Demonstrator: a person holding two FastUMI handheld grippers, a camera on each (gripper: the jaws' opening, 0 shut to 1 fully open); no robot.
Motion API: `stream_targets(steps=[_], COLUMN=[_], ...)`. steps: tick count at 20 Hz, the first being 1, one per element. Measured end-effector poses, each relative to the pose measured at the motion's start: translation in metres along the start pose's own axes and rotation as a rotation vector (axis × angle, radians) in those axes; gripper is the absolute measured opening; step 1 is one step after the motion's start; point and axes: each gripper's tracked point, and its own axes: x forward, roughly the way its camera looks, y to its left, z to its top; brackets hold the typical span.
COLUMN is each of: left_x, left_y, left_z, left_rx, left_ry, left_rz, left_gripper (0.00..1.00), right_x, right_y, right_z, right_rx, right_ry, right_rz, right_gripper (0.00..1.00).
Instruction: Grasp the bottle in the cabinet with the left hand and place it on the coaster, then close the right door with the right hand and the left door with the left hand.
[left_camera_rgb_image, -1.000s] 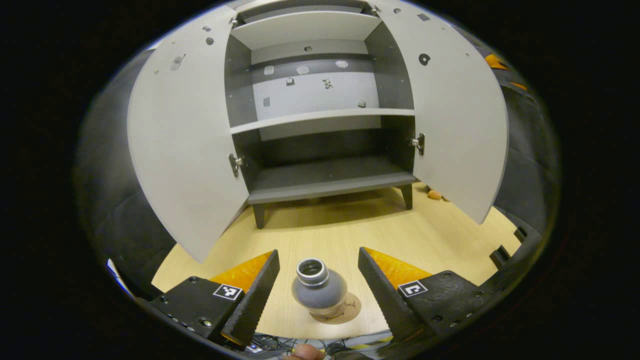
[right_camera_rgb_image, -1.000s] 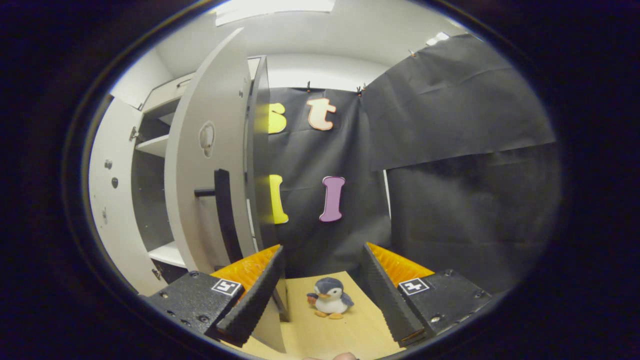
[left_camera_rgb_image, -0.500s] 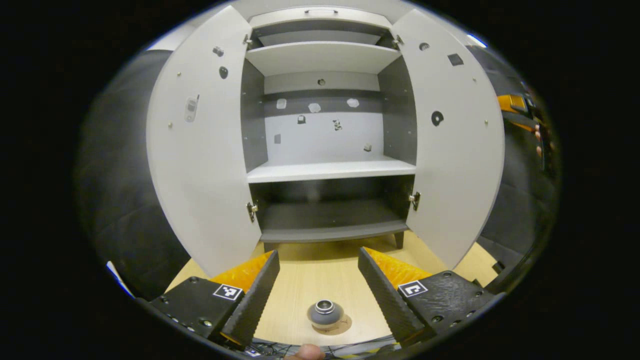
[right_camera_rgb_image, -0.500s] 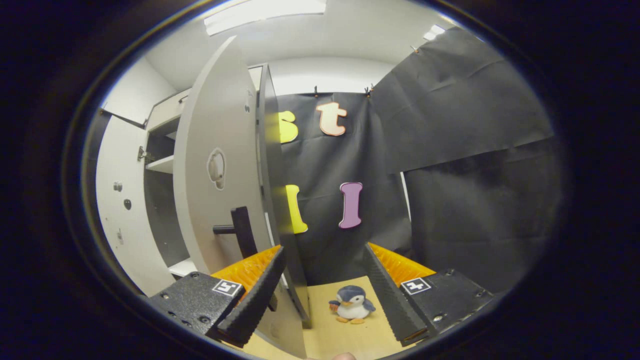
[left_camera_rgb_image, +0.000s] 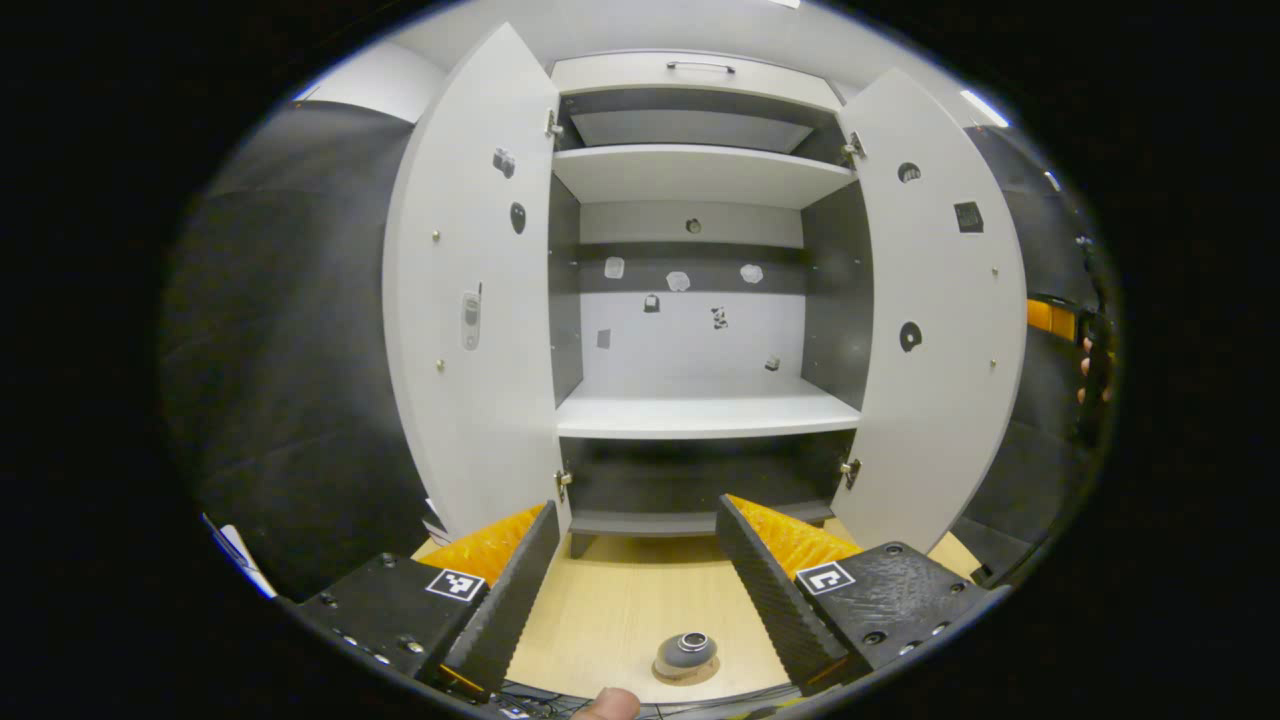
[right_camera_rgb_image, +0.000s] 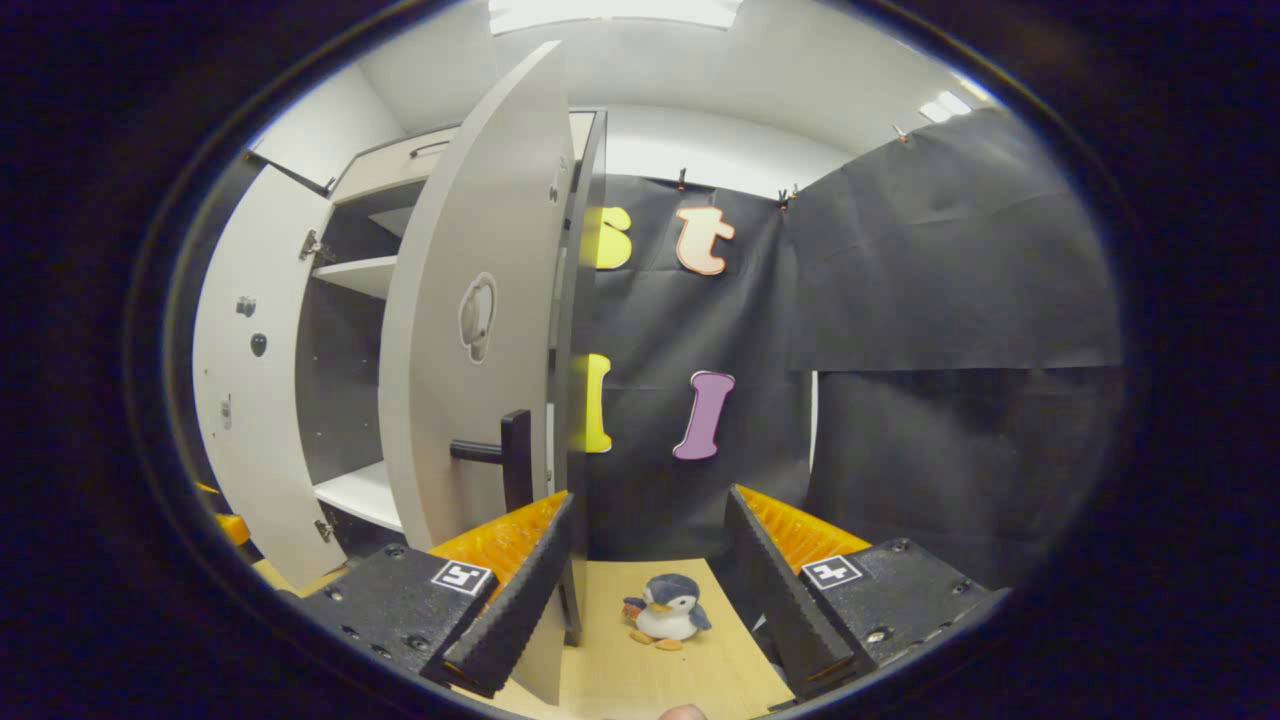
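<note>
Small grey round-bodied bottle (left_camera_rgb_image: 686, 651) sitting on round tan coaster (left_camera_rgb_image: 668, 672), free. Left gripper (left_camera_rgb_image: 633, 570) hanging spread, empty. Right gripper (right_camera_rgb_image: 645, 575) spread beside pale grey right door (right_camera_rgb_image: 480, 330); pushing flat near black handle (right_camera_rgb_image: 510, 470), swinging shut gently.

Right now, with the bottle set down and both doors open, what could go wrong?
1. The right door stands edge-on just left of the right hand-held gripper, which is open; a push could catch the handle instead of the panel.
2. The bottle on its coaster sits low near the table edge, below the left hand-held gripper; a low swing toward the left door could topple it.
</note>
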Motion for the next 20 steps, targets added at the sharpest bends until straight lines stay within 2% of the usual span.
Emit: stream_targets(steps=[2,3,4,9,10,11,12,13,14,16,20], left_x=[-0.002,-0.003,-0.005,-0.008,-0.008,-0.01,-0.013,-0.015,-0.017,-0.021,-0.02], left_y=[0.015,0.021,0.028,0.066,0.08,0.091,0.101,0.11,0.12,0.142,0.167], left_z=[0.009,0.013,0.017,0.03,0.029,0.029,0.03,0.032,0.037,0.045,0.054], left_rx=[0.008,0.014,0.014,-0.029,-0.024,-0.019,-0.01,0.003,0.02,0.043,0.01], left_ry=[-0.014,-0.022,-0.031,-0.065,-0.069,-0.068,-0.07,-0.073,-0.083,-0.114,-0.116], left_rz=[0.029,0.04,0.05,0.105,0.137,0.16,0.18,0.194,0.215,0.264,0.297], left_gripper=[0.98,0.97,0.96,0.97,0.98,0.96,0.98,0.96,0.99,0.98,0.98], right_x=[0.0,0.0,0.001,0.002,0.003,0.004,0.005,0.007,0.007,0.007,0.011], right_y=[0.014,0.024,0.032,0.06,0.065,0.07,0.074,0.077,0.079,0.087,0.108], right_z=[-0.003,-0.004,-0.005,-0.001,-0.002,-0.002,-0.003,-0.003,-0.002,-0.002,-0.002], right_rx=[0.05,0.06,0.06,0.014,0.017,0.022,0.026,0.026,0.022,0.017,0.014], right_ry=[0.028,0.041,0.046,0.044,0.045,0.051,0.054,0.056,0.055,0.053,0.055], right_rz=[0.063,0.096,0.122,0.191,0.208,0.219,0.224,0.226,0.229,0.237,0.263], right_gripper=[0.98,0.94,0.98,0.98,0.94,0.98,0.94,0.98,0.98,0.98,0.98])
